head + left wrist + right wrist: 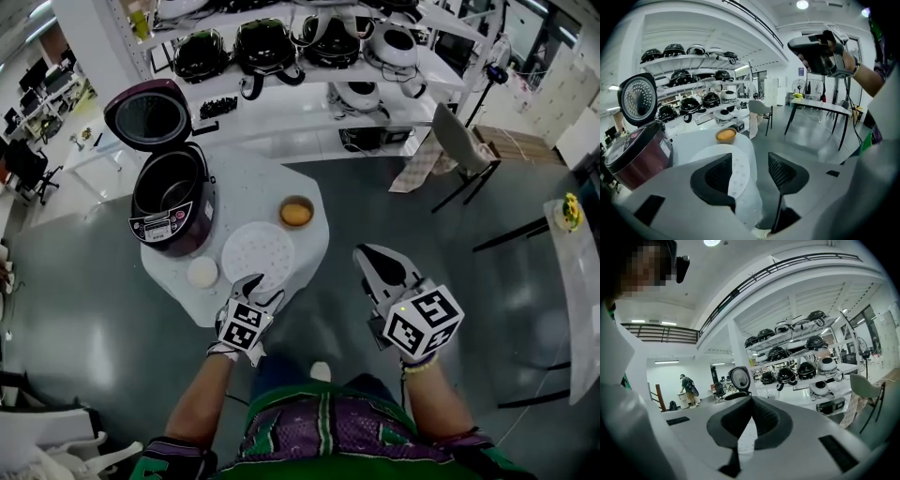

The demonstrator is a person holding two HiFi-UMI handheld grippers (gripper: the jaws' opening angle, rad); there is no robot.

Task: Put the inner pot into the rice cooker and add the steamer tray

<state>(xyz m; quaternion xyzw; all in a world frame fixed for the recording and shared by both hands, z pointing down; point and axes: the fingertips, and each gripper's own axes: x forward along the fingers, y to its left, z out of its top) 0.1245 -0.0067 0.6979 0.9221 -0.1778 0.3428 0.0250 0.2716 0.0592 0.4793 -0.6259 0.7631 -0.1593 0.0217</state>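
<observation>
The maroon rice cooker (pixel 173 202) stands on the white table's left part with its lid (pixel 148 117) up. Its inside is dark, and I cannot tell the inner pot from the cooker's wall. The white perforated steamer tray (pixel 258 253) lies flat on the table to the cooker's right. My left gripper (pixel 255 286) is open at the tray's near edge and tilts down. In the left gripper view the tray (pixel 739 174) shows between the spread jaws of the left gripper (pixel 749 161), untouched. My right gripper (pixel 367 255) is shut and empty, off the table's right side.
A small bowl with orange contents (pixel 296 212) stands behind the tray, and a small white disc (pixel 202 272) lies near the cooker's front. The table (pixel 309 248) is small, with its edge close by the tray. Shelves of cookers (pixel 309 42) and a chair (pixel 459 141) stand behind.
</observation>
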